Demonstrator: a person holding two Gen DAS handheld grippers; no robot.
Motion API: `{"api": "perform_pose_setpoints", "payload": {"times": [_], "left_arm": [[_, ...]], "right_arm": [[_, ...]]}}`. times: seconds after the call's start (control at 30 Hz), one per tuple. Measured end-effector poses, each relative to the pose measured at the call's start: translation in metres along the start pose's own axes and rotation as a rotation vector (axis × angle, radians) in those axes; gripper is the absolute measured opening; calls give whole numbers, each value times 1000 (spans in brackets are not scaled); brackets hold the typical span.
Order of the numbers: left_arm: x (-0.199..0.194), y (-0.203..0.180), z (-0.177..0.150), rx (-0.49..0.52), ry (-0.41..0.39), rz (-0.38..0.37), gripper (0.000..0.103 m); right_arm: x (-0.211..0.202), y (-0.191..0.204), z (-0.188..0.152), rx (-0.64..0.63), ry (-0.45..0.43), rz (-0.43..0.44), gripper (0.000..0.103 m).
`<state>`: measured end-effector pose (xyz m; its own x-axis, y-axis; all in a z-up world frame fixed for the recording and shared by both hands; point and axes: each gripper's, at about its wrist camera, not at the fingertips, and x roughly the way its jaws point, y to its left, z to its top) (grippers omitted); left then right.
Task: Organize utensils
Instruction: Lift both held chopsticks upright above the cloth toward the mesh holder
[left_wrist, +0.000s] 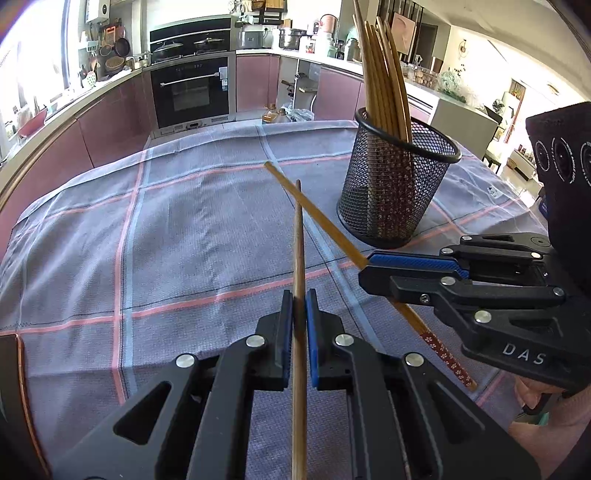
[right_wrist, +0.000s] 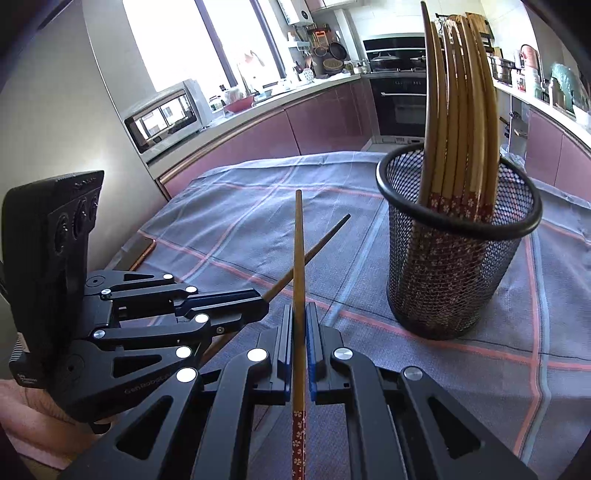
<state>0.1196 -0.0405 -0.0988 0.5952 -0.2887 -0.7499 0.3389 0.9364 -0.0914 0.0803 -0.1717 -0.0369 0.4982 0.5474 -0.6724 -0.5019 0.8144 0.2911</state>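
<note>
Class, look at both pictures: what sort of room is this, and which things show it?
Most likely a home kitchen: a built-in oven set in pink cabinets, pots on the stove, and a countertop toaster oven by the window.

Each wrist camera looks forward and down along its own jaws, close over the table (left_wrist: 177, 229). Both views share the mesh holder (left_wrist: 399, 177) (right_wrist: 458, 240) (and the kitchen behind).

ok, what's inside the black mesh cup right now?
The black mesh cup holds a bundle of wooden chopsticks standing upright, red floral ends down. The mesh hides the cup's bottom, so anything else lying there can't be told.
</note>
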Motion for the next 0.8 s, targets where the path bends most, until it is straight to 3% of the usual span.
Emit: {"api": "perform_pose_setpoints", "payload": {"times": [0.8], "left_arm": [[-40,-1,10,-35,-87,-69,8]], "right_arm": [[-43,-1,6,14,-125,-3,6]]}}
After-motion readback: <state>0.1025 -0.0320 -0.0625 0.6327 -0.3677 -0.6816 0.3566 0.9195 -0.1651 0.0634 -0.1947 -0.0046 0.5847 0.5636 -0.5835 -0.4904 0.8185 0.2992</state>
